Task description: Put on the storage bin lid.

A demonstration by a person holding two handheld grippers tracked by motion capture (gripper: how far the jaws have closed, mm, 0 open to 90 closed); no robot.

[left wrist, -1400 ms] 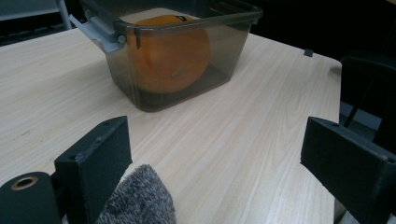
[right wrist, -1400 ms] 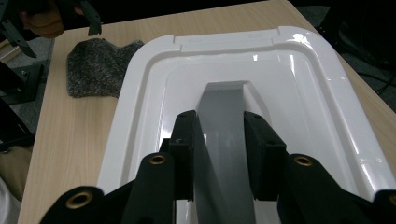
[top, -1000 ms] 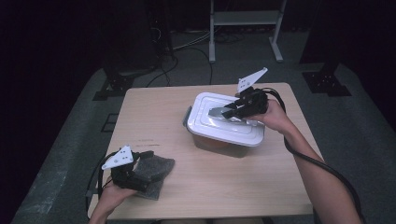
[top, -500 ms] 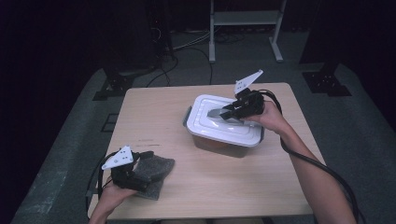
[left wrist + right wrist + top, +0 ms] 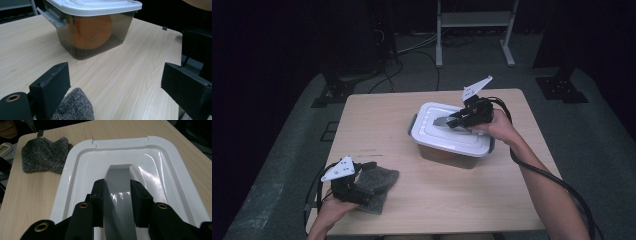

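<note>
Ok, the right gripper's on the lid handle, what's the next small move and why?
Probably lift straight up. The right gripper is clamped on the grey handle of the white lid, which sits on the container, and the side latch looks flipped out.

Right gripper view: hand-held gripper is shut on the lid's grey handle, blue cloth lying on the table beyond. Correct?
Not quite: the cloth is grey, not blue, as the right gripper view shows. The right hand-held gripper is indeed shut on the lid's grey handle.

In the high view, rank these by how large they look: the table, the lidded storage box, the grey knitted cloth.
1. table, by far the largest.
2. storage box, with its white lid.
3. grey knitted cloth, smallest, though the left gripper covers part of it.
</note>
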